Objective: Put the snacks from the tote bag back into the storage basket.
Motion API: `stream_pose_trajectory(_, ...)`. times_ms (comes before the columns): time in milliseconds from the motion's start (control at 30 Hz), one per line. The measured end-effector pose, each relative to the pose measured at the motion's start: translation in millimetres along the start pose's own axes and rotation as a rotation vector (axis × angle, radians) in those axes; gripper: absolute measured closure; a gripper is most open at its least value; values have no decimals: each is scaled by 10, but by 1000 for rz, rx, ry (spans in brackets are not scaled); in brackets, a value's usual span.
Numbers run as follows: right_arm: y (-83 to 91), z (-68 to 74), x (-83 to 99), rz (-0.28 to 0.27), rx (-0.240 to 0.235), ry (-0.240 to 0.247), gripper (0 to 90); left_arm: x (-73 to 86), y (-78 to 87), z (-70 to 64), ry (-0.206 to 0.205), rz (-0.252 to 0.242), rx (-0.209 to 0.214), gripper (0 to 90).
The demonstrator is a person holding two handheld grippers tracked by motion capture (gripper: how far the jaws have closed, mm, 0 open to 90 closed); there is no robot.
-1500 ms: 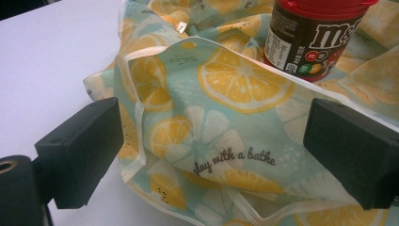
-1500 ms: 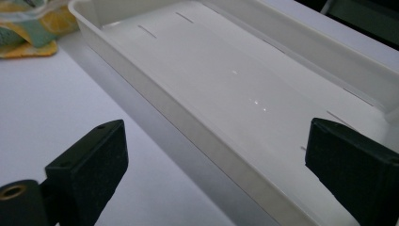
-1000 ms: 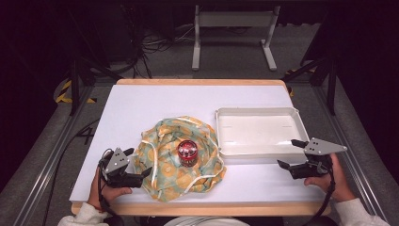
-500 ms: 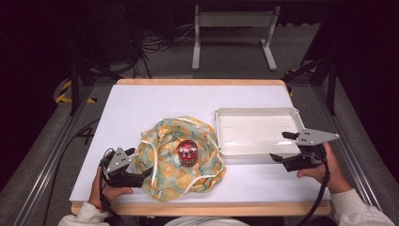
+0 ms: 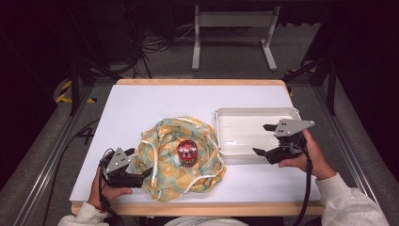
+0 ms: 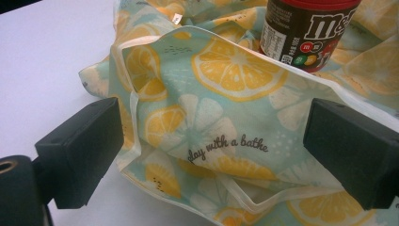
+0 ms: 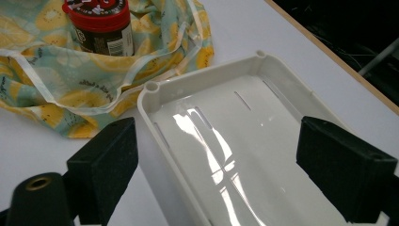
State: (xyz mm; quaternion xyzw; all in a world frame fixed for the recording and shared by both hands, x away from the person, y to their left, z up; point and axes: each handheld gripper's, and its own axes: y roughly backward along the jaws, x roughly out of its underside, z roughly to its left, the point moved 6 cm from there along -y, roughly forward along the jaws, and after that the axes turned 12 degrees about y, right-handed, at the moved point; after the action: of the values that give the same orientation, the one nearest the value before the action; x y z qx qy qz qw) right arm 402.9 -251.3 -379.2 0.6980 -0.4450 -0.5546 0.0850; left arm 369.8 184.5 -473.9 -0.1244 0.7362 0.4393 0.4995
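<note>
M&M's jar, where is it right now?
In the high view the M&M's jar stands upright on the lemon-print cloth, near the table's front middle, left of the white tray and apart from it.

Left gripper and right gripper apparently both gape wide.

The left tool has its two black jaws wide apart over a lemon cloth lying crumpled on the white surface. A red-lidded candy jar stands on the cloth.
</note>
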Motion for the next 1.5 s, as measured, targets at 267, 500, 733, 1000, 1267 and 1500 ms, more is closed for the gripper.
stream_pose_trajectory(267, -197, 44, -244, 7, -55, 53, 137, 5, -2, 0, -1, 5, 2, 61)
stream_pose_trajectory(500, -288, 78, -347, -7, -76, 68, 129, 9, 2, -3, -5, 6, 3, 61)
stream_pose_trajectory(733, -376, 110, -411, -38, -96, 69, 135, 11, 4, -2, -5, 5, 3, 61)
stream_pose_trajectory(1000, -523, 214, -541, -66, -137, 75, 135, 14, -1, -9, -4, 8, 5, 61)
stream_pose_trajectory(1267, -637, 273, -610, -105, -148, 70, 129, 20, 11, -13, -4, 5, 0, 61)
stream_pose_trajectory(1500, -729, 358, -673, -101, -207, 98, 172, 35, 16, -18, -3, 11, 4, 59)
